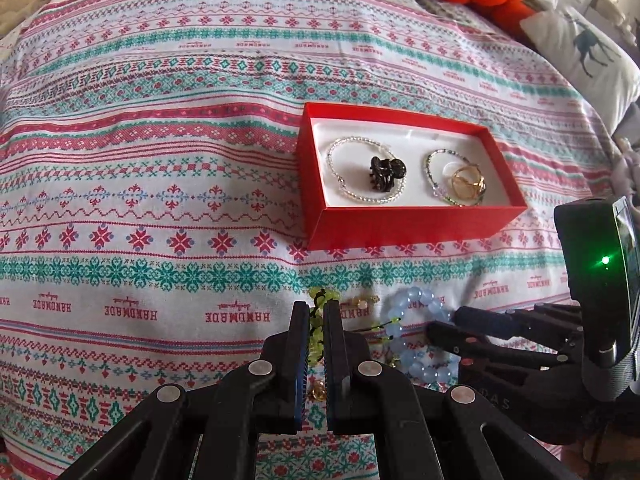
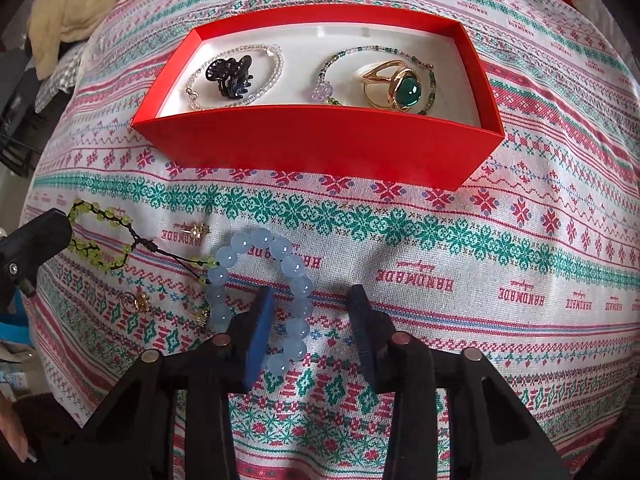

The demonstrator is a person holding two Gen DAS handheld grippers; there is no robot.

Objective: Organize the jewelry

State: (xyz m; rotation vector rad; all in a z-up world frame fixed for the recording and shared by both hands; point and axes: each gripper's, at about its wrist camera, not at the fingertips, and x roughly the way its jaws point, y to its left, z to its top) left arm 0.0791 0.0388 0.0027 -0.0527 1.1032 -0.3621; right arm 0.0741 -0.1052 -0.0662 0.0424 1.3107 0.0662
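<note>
Left gripper pinched on green beaded cord bracelet, ready to lift; right gripper spread open, straddling pale blue round-bead bracelet; both near open red cardboard box, their likely destination

the box sat on the bedspread, far of the loose pieces. in it, a hair claw lay left inside 1 bracelet, a ring right inside another. near it lay a beaded bracelet, a cord bracelet to its left.
</note>
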